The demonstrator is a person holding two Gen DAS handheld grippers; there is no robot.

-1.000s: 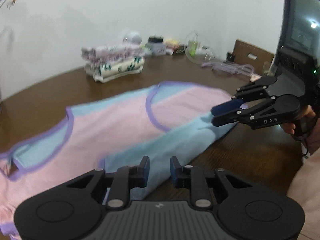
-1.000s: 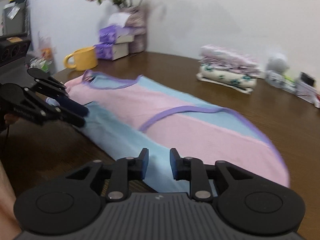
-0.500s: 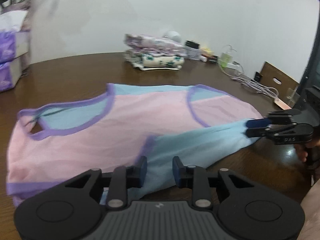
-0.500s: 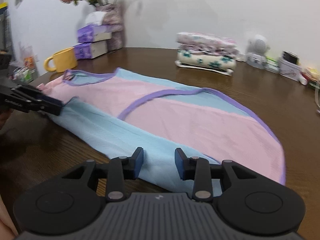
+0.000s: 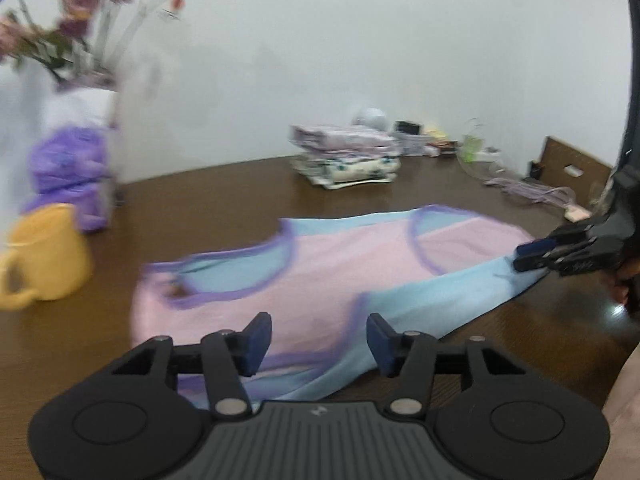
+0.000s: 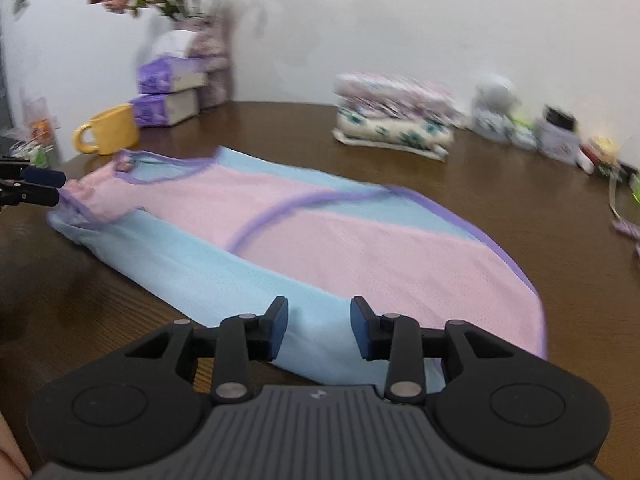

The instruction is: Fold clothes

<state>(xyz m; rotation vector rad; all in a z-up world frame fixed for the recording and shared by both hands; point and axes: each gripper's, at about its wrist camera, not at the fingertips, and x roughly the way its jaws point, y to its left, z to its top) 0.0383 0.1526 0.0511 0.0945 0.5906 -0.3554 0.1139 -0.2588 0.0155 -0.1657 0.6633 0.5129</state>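
A sleeveless top (image 5: 340,264), pink and light blue with purple trim, lies flat on the brown table (image 5: 200,200), its near blue side folded over the pink. My left gripper (image 5: 318,340) hovers over the top's near-left end; its jaws are opening and the pads press on nothing. From the right wrist view the top (image 6: 320,224) stretches away to the left, and the left gripper (image 6: 44,186) shows at its far end. My right gripper (image 6: 320,330) sits over the blue fold's near end, jaws opening, cloth below them but not pinched. It shows side-on as the right gripper (image 5: 520,256).
A yellow mug (image 5: 48,256), purple tissue packs (image 5: 68,172) and a vase of flowers (image 5: 92,40) stand at the left. A stack of folded clothes (image 5: 346,156) sits at the back. Cables (image 5: 532,190) and small items lie at the back right.
The left wrist view has swung left, bringing the mug and flowers into sight. The left jaws have spread much wider, the right jaws a little. The top lies as before.
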